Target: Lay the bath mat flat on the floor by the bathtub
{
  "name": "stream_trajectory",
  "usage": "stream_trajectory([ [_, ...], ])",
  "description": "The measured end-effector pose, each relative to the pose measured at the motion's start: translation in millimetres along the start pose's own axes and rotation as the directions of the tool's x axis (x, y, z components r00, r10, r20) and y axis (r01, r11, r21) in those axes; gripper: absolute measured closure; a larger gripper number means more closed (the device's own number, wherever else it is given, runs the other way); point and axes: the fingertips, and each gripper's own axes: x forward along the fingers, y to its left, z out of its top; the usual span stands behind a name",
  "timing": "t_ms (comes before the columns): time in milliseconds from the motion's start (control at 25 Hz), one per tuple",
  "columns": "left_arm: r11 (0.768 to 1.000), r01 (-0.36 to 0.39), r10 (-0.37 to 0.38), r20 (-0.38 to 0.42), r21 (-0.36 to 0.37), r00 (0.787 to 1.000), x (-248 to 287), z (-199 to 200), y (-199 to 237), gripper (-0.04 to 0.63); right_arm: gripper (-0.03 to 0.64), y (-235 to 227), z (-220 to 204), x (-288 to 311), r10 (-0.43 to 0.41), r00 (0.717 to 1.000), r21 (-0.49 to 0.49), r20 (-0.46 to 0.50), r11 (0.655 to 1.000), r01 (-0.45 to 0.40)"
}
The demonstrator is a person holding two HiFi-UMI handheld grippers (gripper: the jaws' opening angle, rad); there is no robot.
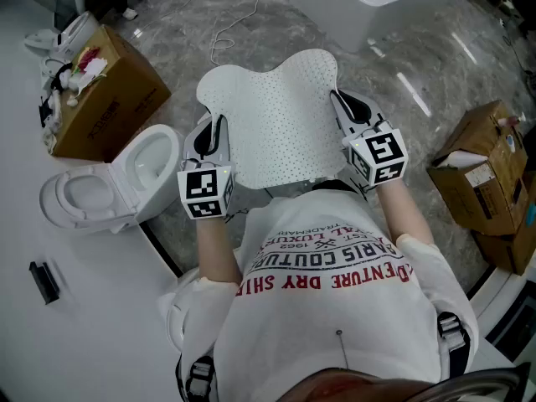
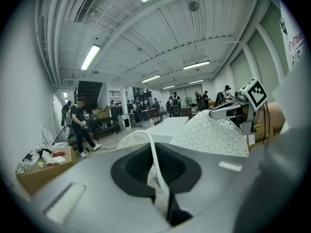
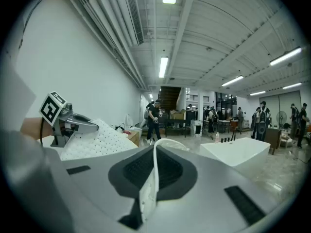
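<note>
The grey stone floor (image 1: 435, 115) took up most of the head view, and the white bathtub (image 1: 377, 2) stood at its far edge, ahead of the person. A toilet (image 1: 105, 187) sat to the left beside a cardboard box (image 1: 109, 90), and another box (image 1: 481, 170) stood to the right. That left an open strip of floor in front of the tub, probably where the mat belonged.

The bath mat (image 1: 276, 124), white and dotted with small holes, was not on the floor yet. It was held in the air in front of the person's chest, spread out between the two tools, well short of the tub.

The left gripper (image 1: 213, 134) had the mat's left edge and the right gripper (image 1: 347, 111) its right edge. Gripping opposite sides likely kept the mat stretched open rather than folding on itself, so it could go down flat.

In each gripper view the fingers were pressed together on a thin fold of the mat's rim, which stood up between the dark pads (image 2: 138, 166). Both tools pointed forward and roughly level, so the sheet hung only slightly between them.
</note>
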Motion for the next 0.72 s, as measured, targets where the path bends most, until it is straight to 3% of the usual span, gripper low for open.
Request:
stream_trajectory([
  [720, 0.998, -0.016, 0.017, 0.019, -0.053, 1.000, -21, -16, 29, 0.574, 0.603, 26, -3, 21, 0.018, 0.999, 0.045, -0.042, 0.999, -0.016],
])
